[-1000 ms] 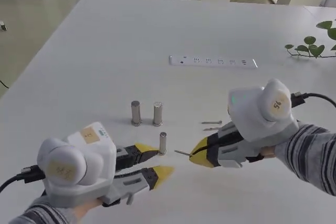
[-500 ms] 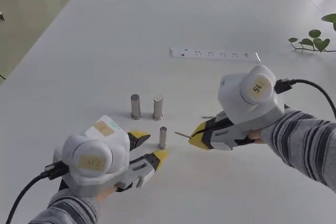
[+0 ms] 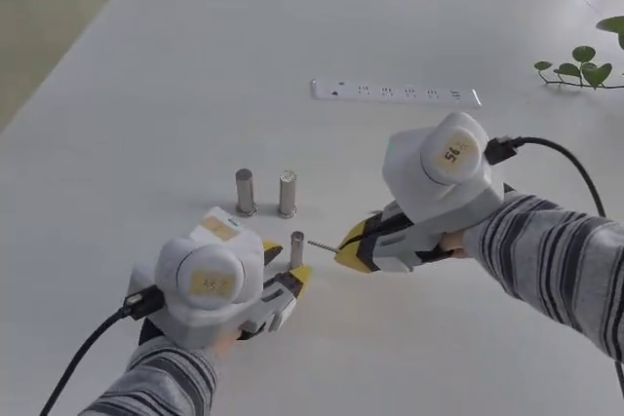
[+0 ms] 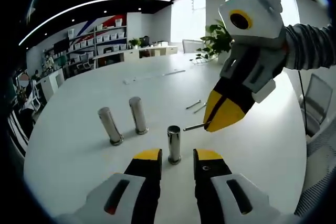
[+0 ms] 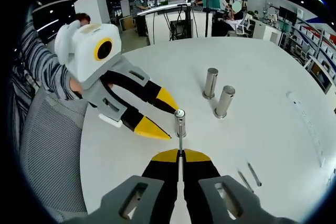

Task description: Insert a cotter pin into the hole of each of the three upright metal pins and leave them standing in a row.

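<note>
Closest to the person, the left gripper (image 3: 288, 262) lies low over the white table (image 3: 146, 94). Its two yellow-tipped jaws are apart. One short metal pin (image 3: 296, 248) stands upright between their tips, and in the left gripper view this pin (image 4: 174, 144) rises just ahead of the gap. I cannot tell if the jaws touch it.

From the right side comes the right gripper (image 3: 349, 250), held in a hand with a striped sleeve (image 3: 556, 260). Its jaws are pressed together on a thin cotter pin (image 3: 322, 244), which points out of the tips towards the near metal pin. In the right gripper view the cotter pin (image 5: 180, 139) runs straight to the upper part of the metal pin (image 5: 180, 121). Its free end is at the side of the metal pin, but I cannot tell if it is inside the hole.

A little farther, two more metal pins (image 3: 245, 191) (image 3: 287, 193) stand upright close beside each other, apart from the near one. In the left gripper view, two spare cotter pins (image 4: 193, 104) lie flat on the table behind the right gripper.

Well beyond them a white power strip (image 3: 395, 93) lies across the table. Some green plant leaves (image 3: 583, 67) reach in at the far right edge.
</note>
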The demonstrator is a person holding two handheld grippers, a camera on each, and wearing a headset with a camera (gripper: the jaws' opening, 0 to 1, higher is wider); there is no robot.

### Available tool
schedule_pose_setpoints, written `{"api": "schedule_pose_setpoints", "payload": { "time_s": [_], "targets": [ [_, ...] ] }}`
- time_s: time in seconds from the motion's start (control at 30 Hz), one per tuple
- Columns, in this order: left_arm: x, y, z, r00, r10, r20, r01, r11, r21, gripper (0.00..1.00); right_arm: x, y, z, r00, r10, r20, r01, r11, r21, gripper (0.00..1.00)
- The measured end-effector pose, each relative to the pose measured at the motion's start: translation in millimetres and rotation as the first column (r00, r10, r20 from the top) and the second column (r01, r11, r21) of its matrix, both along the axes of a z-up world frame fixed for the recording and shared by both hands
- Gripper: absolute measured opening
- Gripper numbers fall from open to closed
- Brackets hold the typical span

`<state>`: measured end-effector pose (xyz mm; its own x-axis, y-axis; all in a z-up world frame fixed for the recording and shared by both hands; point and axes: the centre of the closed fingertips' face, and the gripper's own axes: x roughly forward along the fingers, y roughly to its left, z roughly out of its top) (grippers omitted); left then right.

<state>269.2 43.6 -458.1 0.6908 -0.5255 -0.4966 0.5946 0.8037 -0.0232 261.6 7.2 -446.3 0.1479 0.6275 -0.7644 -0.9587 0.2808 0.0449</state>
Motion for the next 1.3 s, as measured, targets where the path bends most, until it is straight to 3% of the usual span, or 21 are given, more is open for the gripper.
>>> {"api": "schedule_pose_setpoints", "payload": {
  "time_s": [0.33,0.8,1.3],
  "targets": [
    [11.1,-7.2,-10.5,1.000,-0.003,-0.020,0.003,1.000,-0.004,0.13,0.2,4.0,1.0,1.000,0.000,-0.003,0.000,1.000,0.021,0.00],
    [13.2,-6.3,-13.5,1.000,0.009,-0.024,-0.010,1.000,-0.004,0.05,0.6,6.2,0.9,1.000,0.013,0.000,-0.013,1.000,0.020,0.00],
    [13.5,-7.9,-13.8,1.000,0.012,-0.014,-0.012,1.000,-0.003,0.05,6.3,13.9,2.7,0.996,0.066,0.062,-0.065,0.998,-0.028,0.00]
  ]
}}
